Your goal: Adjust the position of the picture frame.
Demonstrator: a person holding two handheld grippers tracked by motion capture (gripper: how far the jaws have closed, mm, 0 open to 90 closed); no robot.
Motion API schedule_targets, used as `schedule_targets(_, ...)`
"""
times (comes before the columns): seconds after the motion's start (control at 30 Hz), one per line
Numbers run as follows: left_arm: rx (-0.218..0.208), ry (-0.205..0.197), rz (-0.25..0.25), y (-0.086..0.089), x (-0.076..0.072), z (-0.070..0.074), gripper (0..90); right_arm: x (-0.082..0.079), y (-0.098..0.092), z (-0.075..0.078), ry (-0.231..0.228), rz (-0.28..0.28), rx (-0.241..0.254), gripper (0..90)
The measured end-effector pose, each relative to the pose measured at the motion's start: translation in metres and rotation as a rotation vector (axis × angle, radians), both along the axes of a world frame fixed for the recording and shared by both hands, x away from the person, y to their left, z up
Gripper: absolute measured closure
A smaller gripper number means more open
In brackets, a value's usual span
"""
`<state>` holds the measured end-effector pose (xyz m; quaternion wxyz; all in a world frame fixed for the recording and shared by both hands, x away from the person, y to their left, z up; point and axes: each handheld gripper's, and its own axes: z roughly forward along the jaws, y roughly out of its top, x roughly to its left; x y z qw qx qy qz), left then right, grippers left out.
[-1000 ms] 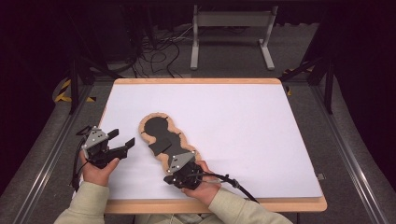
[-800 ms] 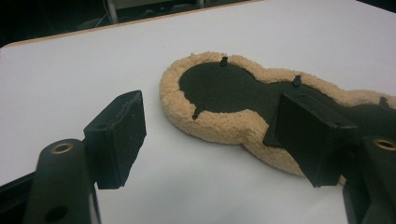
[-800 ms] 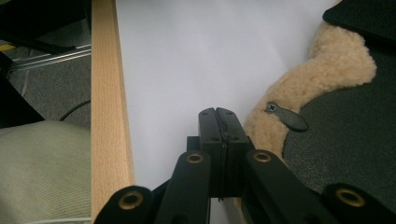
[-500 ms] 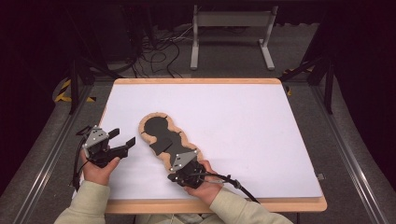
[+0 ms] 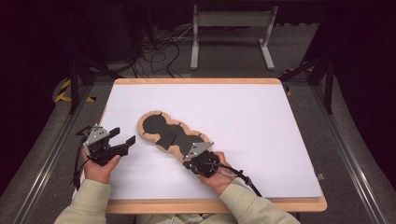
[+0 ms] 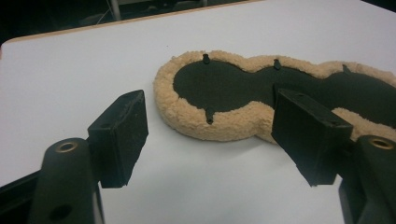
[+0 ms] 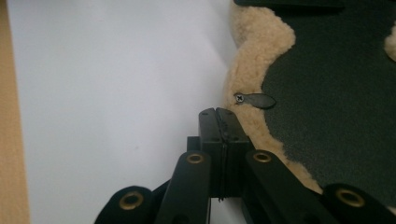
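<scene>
The right gripper (image 7: 219, 116) has its two black jaws pressed flat together with nothing between them; their tips lie over the fleece rim of the pad (image 7: 336, 107), just short of a small black tab with a screw (image 7: 254, 100) that sits across the border between fleece and dark centre; in the high view this same right gripper (image 5: 196, 156) sits at the near end of the pad (image 5: 161, 128), held by the right hand (image 5: 217, 172), with its cable (image 5: 245, 179) trailing toward the near edge of the desk.

The left gripper (image 6: 210, 133) has its jaws wide apart, gripping nothing; bare white desk (image 6: 70, 79) lies between them, and beyond them is the rounded far end of the pad (image 6: 224, 88); in the high view the left gripper (image 5: 122, 142) is near the desk's left edge, just beside the pad but apart from it, with the left hand (image 5: 98, 165) behind it.

The pad is a long, lobed thing with a tan fleece border and a dark inner face; a dark flat patch (image 5: 167, 139) lies on its middle; it lies aslant on the white desk (image 5: 243, 112), in the near-left part, running from the left-centre toward the near edge; pale wooden trim runs along the desk's edges.
</scene>
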<state>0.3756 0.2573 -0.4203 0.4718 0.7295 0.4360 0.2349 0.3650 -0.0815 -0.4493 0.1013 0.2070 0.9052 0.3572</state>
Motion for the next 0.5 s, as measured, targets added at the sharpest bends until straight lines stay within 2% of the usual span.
schedule_targets(0.1,-0.002,0.013,0.005,0.001,0.003,0.001,31.7,0.004,-0.006,0.0,-0.004,-0.035,0.0,90.0)
schedule_targets(0.2,-0.032,0.055,-0.004,0.002,0.008,0.001,40.6,0.009,-0.013,0.0,-0.011,-0.074,0.002,90.0)
schedule_targets(0.37,-0.006,0.092,0.023,0.001,0.015,0.001,56.8,0.019,-0.023,0.0,-0.018,-0.14,0.009,90.0)
schedule_targets(0.5,0.008,0.12,0.048,0.001,0.02,0.002,73.8,0.02,-0.027,0.001,-0.017,-0.153,0.015,90.0)
